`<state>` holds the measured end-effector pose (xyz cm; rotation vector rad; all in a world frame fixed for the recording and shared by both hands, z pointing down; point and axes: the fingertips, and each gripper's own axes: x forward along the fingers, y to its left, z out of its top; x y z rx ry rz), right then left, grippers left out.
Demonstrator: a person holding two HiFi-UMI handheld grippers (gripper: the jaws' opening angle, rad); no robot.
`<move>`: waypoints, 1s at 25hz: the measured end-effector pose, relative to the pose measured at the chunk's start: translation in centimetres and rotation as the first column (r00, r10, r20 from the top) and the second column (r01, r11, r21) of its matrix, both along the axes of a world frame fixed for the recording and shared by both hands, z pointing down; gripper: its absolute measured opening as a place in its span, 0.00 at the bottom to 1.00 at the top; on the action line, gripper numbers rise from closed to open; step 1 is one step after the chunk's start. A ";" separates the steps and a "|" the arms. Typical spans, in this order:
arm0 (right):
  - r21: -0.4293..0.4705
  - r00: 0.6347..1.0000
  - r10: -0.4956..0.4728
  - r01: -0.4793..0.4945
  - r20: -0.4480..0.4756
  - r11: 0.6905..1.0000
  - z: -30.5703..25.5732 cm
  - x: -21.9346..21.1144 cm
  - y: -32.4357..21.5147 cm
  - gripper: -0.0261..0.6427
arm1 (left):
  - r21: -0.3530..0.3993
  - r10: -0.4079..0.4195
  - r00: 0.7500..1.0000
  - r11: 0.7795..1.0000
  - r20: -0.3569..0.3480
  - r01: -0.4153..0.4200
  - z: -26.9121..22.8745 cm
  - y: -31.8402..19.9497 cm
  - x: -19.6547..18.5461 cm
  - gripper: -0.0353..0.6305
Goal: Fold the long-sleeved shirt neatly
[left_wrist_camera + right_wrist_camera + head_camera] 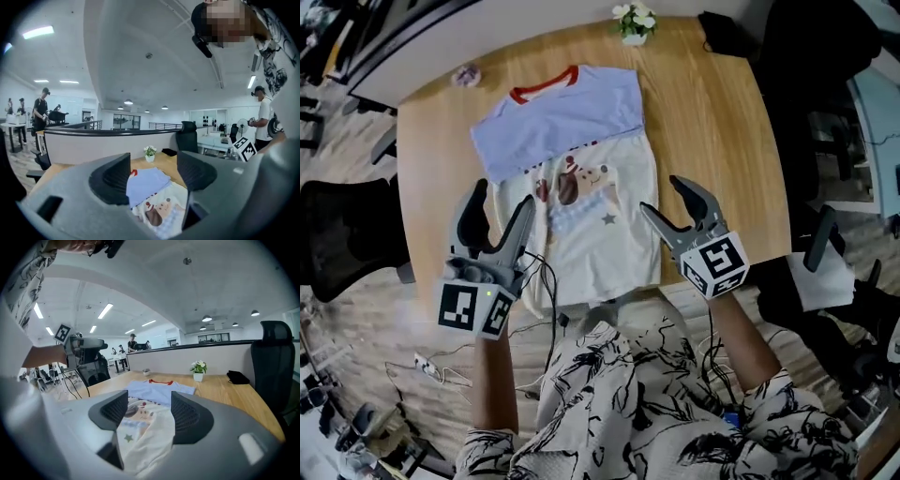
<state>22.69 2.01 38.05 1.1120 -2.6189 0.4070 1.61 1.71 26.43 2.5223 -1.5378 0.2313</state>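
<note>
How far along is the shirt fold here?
Done: the shirt lies flat on the table, blue fabric folded across the chest, no sleeve sticking out. In hand: nothing; left gripper and right gripper are open, clear of the cloth. Left: likely a bottom-to-top fold.

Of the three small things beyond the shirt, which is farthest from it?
The black pouch, at the far right corner. The white flower pot and the small round object both sit close to the shirt, near its collar end.
</note>
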 end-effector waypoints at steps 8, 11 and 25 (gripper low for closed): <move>0.051 0.990 0.075 -0.069 -0.118 0.996 0.2 -0.9 10.3 0.49 | 0.126 -0.057 0.998 0.991 0.022 0.054 -4.7 13.4 -5.5 0.51; 0.043 0.985 0.085 -0.079 -0.153 0.996 1.2 -0.7 13.6 0.51 | 0.099 -0.066 0.995 0.993 0.078 0.058 -2.1 17.3 -6.4 0.50; -0.093 0.849 -0.116 0.079 -0.515 0.993 15.5 0.3 20.7 0.46 | -0.361 -0.126 0.973 0.913 0.193 0.190 26.7 29.7 -8.4 0.53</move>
